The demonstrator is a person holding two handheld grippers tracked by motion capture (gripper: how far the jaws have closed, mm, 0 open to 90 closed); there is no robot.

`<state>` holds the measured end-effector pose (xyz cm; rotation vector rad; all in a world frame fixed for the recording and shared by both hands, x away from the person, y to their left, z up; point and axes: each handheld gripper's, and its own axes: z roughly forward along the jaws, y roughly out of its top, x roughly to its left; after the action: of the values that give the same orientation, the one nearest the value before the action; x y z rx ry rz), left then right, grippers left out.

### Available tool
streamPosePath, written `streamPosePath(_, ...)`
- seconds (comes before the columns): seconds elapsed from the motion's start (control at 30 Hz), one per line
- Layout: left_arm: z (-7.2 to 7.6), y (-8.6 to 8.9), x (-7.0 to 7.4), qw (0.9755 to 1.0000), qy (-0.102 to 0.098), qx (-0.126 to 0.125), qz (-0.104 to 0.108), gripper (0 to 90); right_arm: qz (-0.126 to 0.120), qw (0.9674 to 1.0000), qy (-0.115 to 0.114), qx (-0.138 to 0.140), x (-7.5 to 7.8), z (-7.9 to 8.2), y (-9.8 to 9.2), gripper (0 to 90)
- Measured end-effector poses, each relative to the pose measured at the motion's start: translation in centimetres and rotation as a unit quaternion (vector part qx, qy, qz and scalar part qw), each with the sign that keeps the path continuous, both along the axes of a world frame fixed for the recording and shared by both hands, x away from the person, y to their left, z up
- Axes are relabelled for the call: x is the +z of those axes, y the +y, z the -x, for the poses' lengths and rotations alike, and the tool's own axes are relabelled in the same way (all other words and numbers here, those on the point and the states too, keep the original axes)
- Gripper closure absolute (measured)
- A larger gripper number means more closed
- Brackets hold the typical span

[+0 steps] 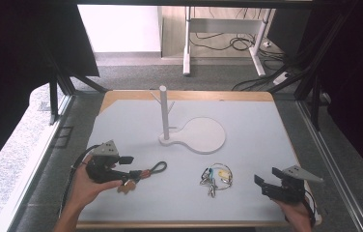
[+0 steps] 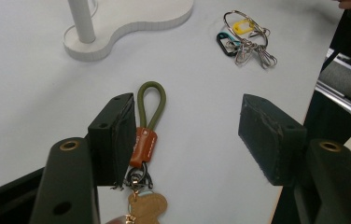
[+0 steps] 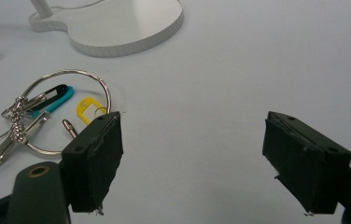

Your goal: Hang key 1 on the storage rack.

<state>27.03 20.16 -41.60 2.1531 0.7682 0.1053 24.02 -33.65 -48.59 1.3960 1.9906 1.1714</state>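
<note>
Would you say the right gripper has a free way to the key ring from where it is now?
Probably yes: the right gripper is open, and bare table lies between it and the key ring, with nothing in the way.

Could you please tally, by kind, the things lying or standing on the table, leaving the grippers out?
Key bunches: 2 (the green-loop keychain with its brown leather tab, and the metal key ring carrying yellow and teal tags)
White peg stands: 1 (the stand)
Total: 3
</note>
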Motion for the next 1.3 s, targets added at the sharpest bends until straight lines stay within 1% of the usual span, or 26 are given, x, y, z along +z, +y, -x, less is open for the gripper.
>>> streamPosePath(0.03,-0.2,-0.2,0.1,1.0000,-0.002,-0.004,-0.006,37.4,0.003,1.0000,0.002,0.002,0.0,0.0,0.0,20.8)
streamPosePath(0.17,-0.8,-0.9,0.5,0.9996,0.000,-0.008,-0.028,38.0,0.005,0.9999,0.007,0.005,-0.2,-0.1,0.1,21.8)
streamPosePath(0.2,-0.8,-0.9,0.5,0.9996,0.000,-0.008,-0.028,38.2,0.005,0.9999,0.007,0.005,-0.2,-0.1,0.1,21.8)
streamPosePath(0.3,-1.3,-1.4,0.5,0.9989,0.003,-0.014,-0.046,38.9,0.008,0.9999,0.009,0.012,-0.2,-0.1,0.3,22.0)
streamPosePath(0.37,-1.5,-1.5,0.6,0.9981,-0.003,-0.018,-0.058,39.9,0.010,0.9998,0.010,0.014,-0.3,-0.1,0.3,22.0)
streamPosePath(0.5,-1.9,-1.7,0.7,0.9977,0.001,-0.023,-0.064,40.6,0.014,0.9997,0.012,0.018,-0.4,-0.2,0.4,22.0)
streamPosePath(0.53,-2.0,-1.8,0.7,0.9977,0.004,-0.022,-0.063,40.8,0.014,0.9997,0.012,0.018,-0.4,-0.2,0.4,22.0)
streamPosePath(0.6,-2.2,-2.0,0.6,0.9971,0.008,-0.025,-0.071,41.2,0.013,0.9997,0.013,0.018,-0.4,-0.2,0.4,22.0)
streamPosePath(0.73,-2.7,-2.3,0.0,0.9951,0.017,-0.035,-0.090,41.7,0.020,0.9994,0.017,0.023,-0.6,-0.3,0.6,22.1)
streamPosePath(0.83,-3.1,-2.7,-0.6,0.9928,0.026,-0.046,-0.108,42.2,0.027,0.9990,0.021,0.027,-0.8,-0.4,0.7,22.1)
streamPosePath(0.93,-3.6,-3.1,-1.1,0.9913,0.039,-0.050,-0.115,43.4,0.030,0.9988,0.023,0.031,-0.9,-0.4,0.8,22.3)
streamPosePath(1.0,-4.1,-3.3,-1.4,0.9898,0.048,-0.056,-0.122,43.8,0.033,0.9986,0.024,0.033,-0.9,-0.4,1.0,22.3)
streamPosePath(1.13,-4.9,-3.7,-2.0,0.9850,0.062,-0.068,-0.146,44.6,0.036,0.9984,0.024,0.036,-1.0,-0.4,1.1,22.3)
streamPosePath(1.23,-5.4,-4.0,-2.3,0.9807,0.074,-0.074,-0.165,44.9,0.039,0.9982,0.026,0.038,-1.1,-0.5,1.3,22.3)
streamPosePath(1.3,-5.7,-4.2,-2.5,0.9785,0.079,-0.077,-0.174,45.5,0.041,0.9980,0.028,0.040,-1.1,-0.5,1.4,22.3)
